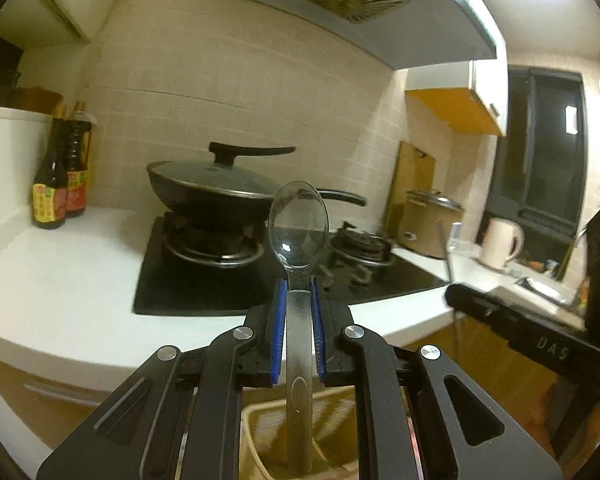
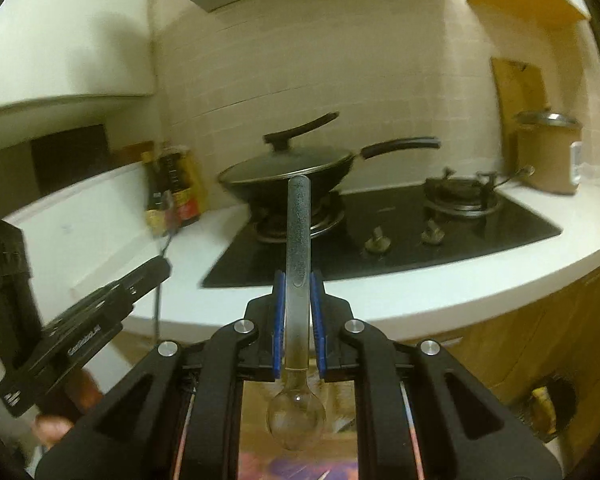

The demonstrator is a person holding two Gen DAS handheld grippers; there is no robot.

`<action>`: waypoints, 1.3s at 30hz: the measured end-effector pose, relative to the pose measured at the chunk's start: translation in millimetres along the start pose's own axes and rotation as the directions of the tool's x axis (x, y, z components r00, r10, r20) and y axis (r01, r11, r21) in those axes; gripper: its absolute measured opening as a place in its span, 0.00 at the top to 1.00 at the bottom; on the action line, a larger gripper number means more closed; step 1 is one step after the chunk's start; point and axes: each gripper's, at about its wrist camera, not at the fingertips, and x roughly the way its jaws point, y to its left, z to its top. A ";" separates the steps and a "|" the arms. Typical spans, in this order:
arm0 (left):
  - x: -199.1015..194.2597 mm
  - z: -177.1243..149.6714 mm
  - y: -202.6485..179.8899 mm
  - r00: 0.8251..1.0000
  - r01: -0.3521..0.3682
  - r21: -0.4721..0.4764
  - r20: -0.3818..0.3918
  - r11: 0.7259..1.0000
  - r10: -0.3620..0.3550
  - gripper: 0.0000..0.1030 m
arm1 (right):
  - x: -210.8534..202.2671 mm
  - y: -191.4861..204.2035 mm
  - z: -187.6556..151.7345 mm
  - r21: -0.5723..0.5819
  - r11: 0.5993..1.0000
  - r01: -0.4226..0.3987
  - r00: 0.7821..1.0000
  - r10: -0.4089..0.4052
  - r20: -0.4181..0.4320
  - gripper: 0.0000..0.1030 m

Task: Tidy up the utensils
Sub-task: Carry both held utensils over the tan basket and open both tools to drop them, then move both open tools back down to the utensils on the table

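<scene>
Two hand-held grippers each clamp a clear spoon; lidded wok beyond.

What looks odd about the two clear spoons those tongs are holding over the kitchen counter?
They point opposite ways. The left tongs grip their clear spoon by the handle, bowl pointing away. The right tongs hold theirs reversed: handle sticking forward, bowl hanging back underneath. Nothing looks spilled or broken.

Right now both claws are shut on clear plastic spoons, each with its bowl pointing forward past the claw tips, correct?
Only the left claw holds its spoon bowl forward. The right wrist view shows the right claw holding its spoon handle forward, bowl behind the tips.
</scene>
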 end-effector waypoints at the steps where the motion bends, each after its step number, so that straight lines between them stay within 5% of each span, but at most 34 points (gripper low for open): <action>1: 6.8 -3.8 0.3 1.000 -0.009 0.010 0.002 1.000 0.009 0.90 | 5.3 -0.6 -1.6 -0.015 1.000 0.023 1.000 -0.022 0.013 0.90; 13: 21.5 -31.1 15.7 1.000 -0.009 0.002 0.009 1.000 0.009 0.88 | 33.7 -18.4 -28.5 -0.007 0.997 0.081 0.996 -0.080 0.049 0.90; 17: 13.2 -33.2 18.5 1.000 -0.001 -0.007 0.001 1.000 0.001 0.82 | 26.1 -21.3 -35.1 0.009 0.998 0.056 0.998 -0.056 0.020 0.77; 20: 4.7 -33.5 20.9 1.000 0.011 -0.028 -0.011 1.000 -0.011 0.82 | 15.3 -22.8 -39.8 0.023 0.999 0.042 0.999 -0.042 0.000 0.77; 24: -14.9 -35.6 20.2 1.000 0.019 -0.042 -0.021 0.999 -0.020 0.69 | -10.9 -21.2 -46.2 0.028 0.999 0.031 0.999 -0.031 -0.017 0.77; 39: -114.9 -76.4 -11.7 0.983 0.105 -0.003 -0.150 0.994 -0.104 0.59 | -99.2 -14.4 -101.8 0.021 0.999 0.044 0.993 -0.042 -0.108 0.77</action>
